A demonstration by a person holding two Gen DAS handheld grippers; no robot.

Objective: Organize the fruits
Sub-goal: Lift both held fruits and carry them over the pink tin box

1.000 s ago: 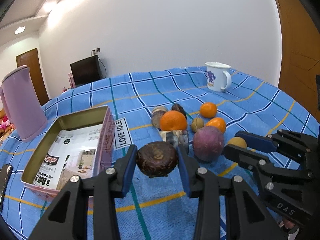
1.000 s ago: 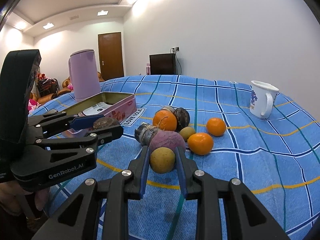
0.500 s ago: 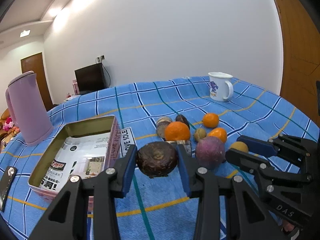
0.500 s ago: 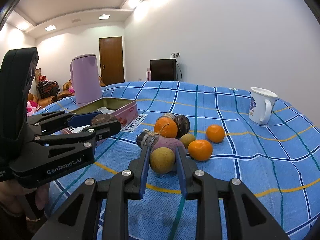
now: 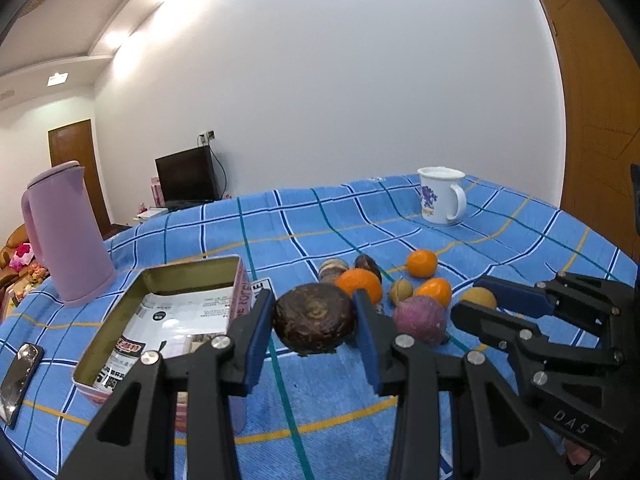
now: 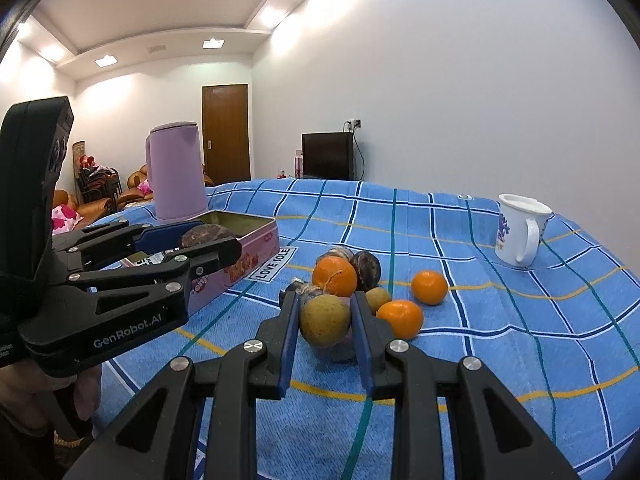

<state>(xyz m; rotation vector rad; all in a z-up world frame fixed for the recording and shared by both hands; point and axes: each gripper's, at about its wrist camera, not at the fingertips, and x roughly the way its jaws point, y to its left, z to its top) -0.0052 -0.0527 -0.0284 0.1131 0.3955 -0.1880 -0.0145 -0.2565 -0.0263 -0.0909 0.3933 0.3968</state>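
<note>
My left gripper [image 5: 314, 322] is shut on a dark brown round fruit [image 5: 315, 323] and holds it above the blue checked cloth, just right of an open pink tin [image 5: 168, 320]. My right gripper [image 6: 325, 320] is shut on a yellow-brown round fruit [image 6: 325, 320] and holds it above the cloth in front of the fruit pile. The pile holds three oranges [image 6: 334, 277], a purple fruit [image 5: 419, 319], a small green-brown fruit [image 5: 401, 290] and dark fruits [image 6: 366, 270]. The left gripper also shows in the right wrist view [image 6: 208, 240], beside the tin [image 6: 240, 256].
A pink kettle [image 5: 66, 236] stands behind the tin at the left. A white mug [image 5: 440, 196] stands at the far right of the table. A phone [image 5: 18, 376] lies at the left edge. A "LOVE SOLE" label [image 6: 274, 264] lies by the tin.
Both grippers have risen with their fruits held. The table and pile sit lower and farther in both views.
</note>
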